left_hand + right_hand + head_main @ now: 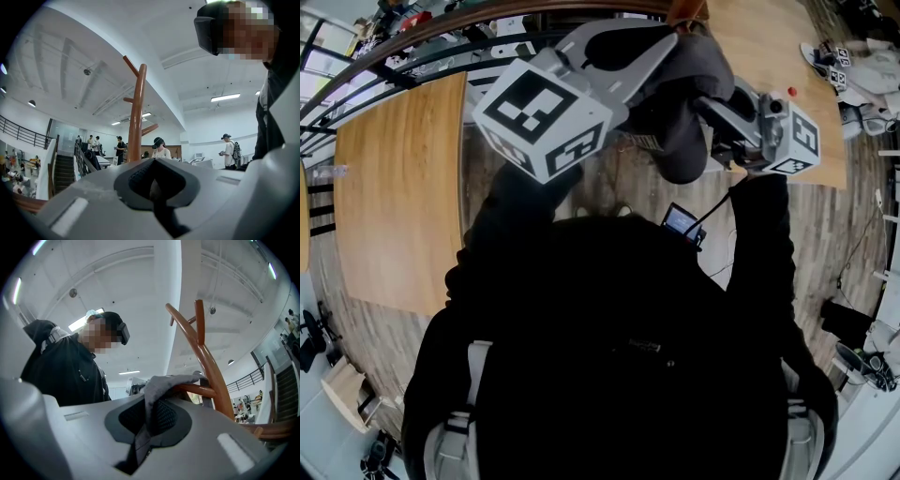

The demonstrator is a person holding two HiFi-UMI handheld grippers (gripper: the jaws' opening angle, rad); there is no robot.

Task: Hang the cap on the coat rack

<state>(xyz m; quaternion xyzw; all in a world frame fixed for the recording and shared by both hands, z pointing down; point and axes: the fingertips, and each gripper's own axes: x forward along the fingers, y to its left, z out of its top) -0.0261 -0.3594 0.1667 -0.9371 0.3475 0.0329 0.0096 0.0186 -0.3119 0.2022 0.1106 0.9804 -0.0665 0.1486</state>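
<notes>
large open-plan office hall: staircase, balcony railing, wooden tables, strip lights, people

Black jacket, grey straps, grey left tool bearing marker cube.

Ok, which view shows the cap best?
Right gripper view: the cap is pinched in the right gripper and lies over a coat rack peg. Head view shows only a dark lump; left gripper view shows none of it.

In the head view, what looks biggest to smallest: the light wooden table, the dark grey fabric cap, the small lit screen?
1. light wooden table
2. dark grey fabric cap
3. small lit screen
The cap is nearer the camera, so it looks extra big.
</notes>
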